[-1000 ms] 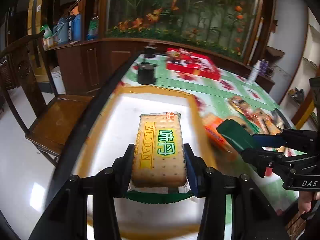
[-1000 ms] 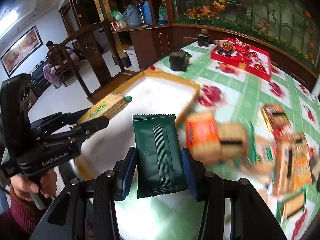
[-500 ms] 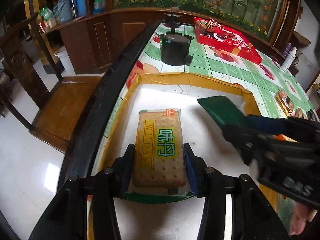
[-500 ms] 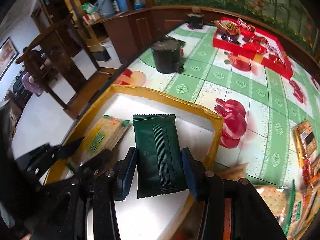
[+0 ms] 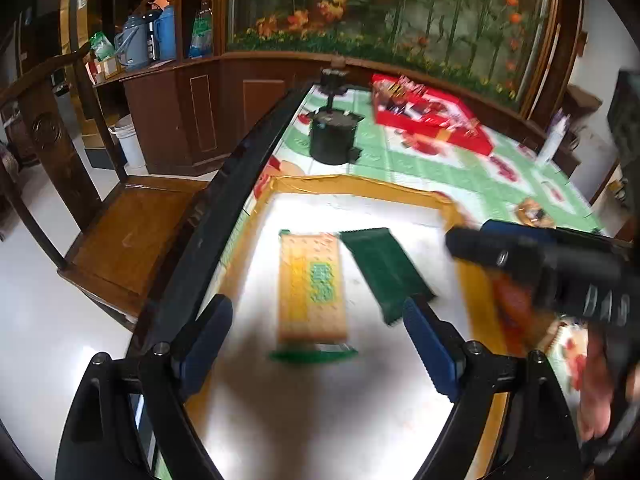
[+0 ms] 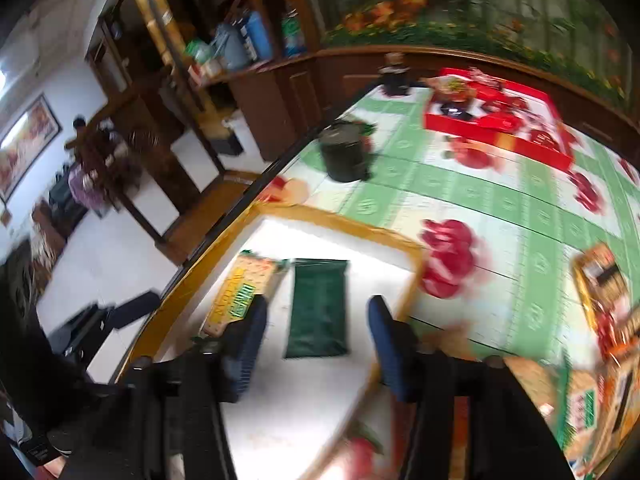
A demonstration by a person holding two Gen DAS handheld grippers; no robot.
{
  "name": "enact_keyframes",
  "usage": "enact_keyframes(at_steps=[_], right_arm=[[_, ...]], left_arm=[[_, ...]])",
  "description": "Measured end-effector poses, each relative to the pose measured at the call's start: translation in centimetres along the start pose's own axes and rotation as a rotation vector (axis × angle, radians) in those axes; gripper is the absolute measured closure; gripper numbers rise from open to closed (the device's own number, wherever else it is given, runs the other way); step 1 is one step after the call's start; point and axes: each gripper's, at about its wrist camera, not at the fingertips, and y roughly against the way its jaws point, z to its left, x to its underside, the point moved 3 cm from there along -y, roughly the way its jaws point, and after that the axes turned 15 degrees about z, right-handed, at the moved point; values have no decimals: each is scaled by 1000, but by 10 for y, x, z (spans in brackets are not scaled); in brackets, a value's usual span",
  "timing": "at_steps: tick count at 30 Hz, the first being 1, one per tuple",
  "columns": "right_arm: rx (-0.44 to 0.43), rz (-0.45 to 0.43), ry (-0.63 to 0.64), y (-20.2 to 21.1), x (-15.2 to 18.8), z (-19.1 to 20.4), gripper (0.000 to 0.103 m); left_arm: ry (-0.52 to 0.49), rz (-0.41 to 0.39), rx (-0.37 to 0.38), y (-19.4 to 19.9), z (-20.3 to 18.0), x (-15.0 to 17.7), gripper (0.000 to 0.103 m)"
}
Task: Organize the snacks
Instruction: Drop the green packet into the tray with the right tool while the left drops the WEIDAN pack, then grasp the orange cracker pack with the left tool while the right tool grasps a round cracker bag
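A tan cracker packet (image 5: 312,288) with green lettering lies flat on the white tray with a yellow rim (image 5: 352,186). A dark green packet (image 5: 386,268) lies just right of it. My left gripper (image 5: 318,344) is opening; its blue pads stand well clear of the cracker packet, which lies between and ahead of them. In the right wrist view the green packet (image 6: 318,308) rests on the tray (image 6: 340,220) between the opening jaws of my right gripper (image 6: 318,340), and neither pad touches it. The cracker packet (image 6: 240,292) lies to its left.
A black pot (image 5: 334,136) and a red gift box (image 5: 432,120) stand on the green patterned cloth beyond the tray. Several loose snack packets (image 6: 600,320) lie at the right. A wooden chair (image 5: 132,232) stands past the table's dark left edge.
Both grippers have let go of their packets, which now lie side by side on the tray. Both pairs of jaws have spread and drawn back a little.
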Motion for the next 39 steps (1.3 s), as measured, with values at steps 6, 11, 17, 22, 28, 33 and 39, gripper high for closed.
enact_keyframes(at_steps=[6,11,17,22,28,33,39], right_arm=[[143,85,-120,-1,15,-79,39],[174,152,33,-6,37,-79,39],[138,198,202,25,111,-75,39],[74,38,111,78,175,-103,39],[-40,-174,-111,136,244,-146,39],[-86,-156,-190,147,276,-161,39],[-103,-91,-195,133,303,-152,29]], left_arm=[[-53,-80,59,34,-37,35,16],[-113,-71,131,45,-75,60,16],[-209,-45,167,47,-111,89,16],[-307,-2,192,38,-148,108,16],[-402,26,108,15,-191,118,16],[-474,45,17,-2,-210,119,16],[-467,132,-24,-30,-215,113,16]])
